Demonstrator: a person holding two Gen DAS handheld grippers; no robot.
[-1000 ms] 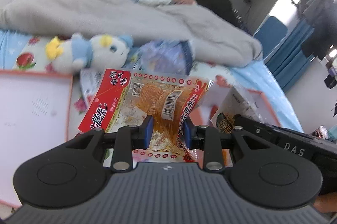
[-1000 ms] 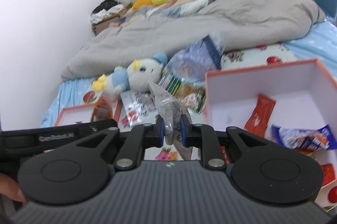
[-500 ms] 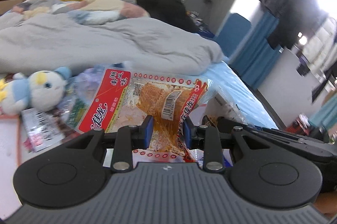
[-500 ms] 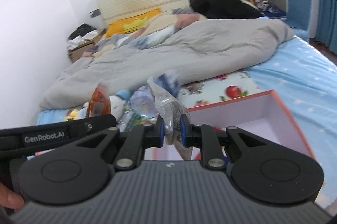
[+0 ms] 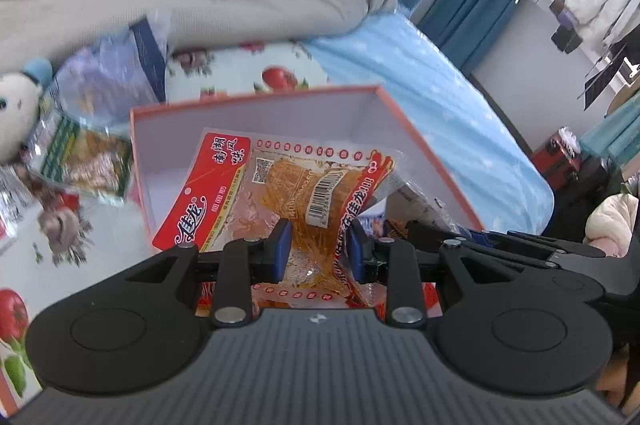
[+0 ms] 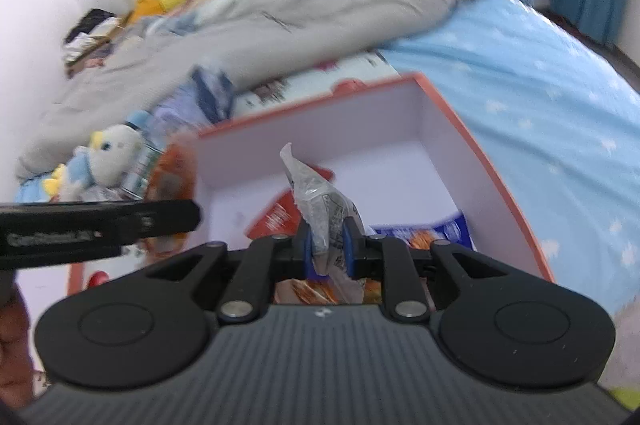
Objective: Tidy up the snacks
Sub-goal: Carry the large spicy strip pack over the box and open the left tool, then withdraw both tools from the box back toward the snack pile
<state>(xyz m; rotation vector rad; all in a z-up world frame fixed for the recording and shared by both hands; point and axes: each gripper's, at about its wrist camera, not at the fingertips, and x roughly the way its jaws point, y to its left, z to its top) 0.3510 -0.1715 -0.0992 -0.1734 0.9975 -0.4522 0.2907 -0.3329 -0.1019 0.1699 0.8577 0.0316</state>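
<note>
1. While the left gripper (image 5: 319, 250) pinches a red-and-clear snack pack (image 5: 280, 201) between its blue pads, its jaws stand partly closed on the crumpled middle of the pack, which hangs over the near end of the box (image 5: 424, 141).
2. Printed on that pack are a red side band with white Chinese characters, a QR code, and a white barcode label over orange strands; the small print is too fine to read.
3. Pressed nearly together, the right gripper (image 6: 327, 245) has its jaws clamped on a small clear packet (image 6: 320, 205) with dark print, unreadable, held upright above the box floor.
4. Beside it on the left, the other gripper's black body (image 6: 96, 231) shows blurred white lettering beginning "GenRobot".
5. Under both grippers the box, orange-edged and white inside, holds a red packet (image 6: 276, 217) and a blue packet (image 6: 444, 231), both lying flat.
6. Left of the box, loose snack bags (image 5: 88, 153) lie on a fruit-print sheet (image 5: 280, 77), with a plush toy (image 6: 108, 153) just beyond them.
7. Farther off, a grey duvet (image 6: 320, 9) is heaped across the bed, with a blue sheet (image 6: 540, 85) to its right and blue curtains (image 5: 472, 5) behind.
</note>
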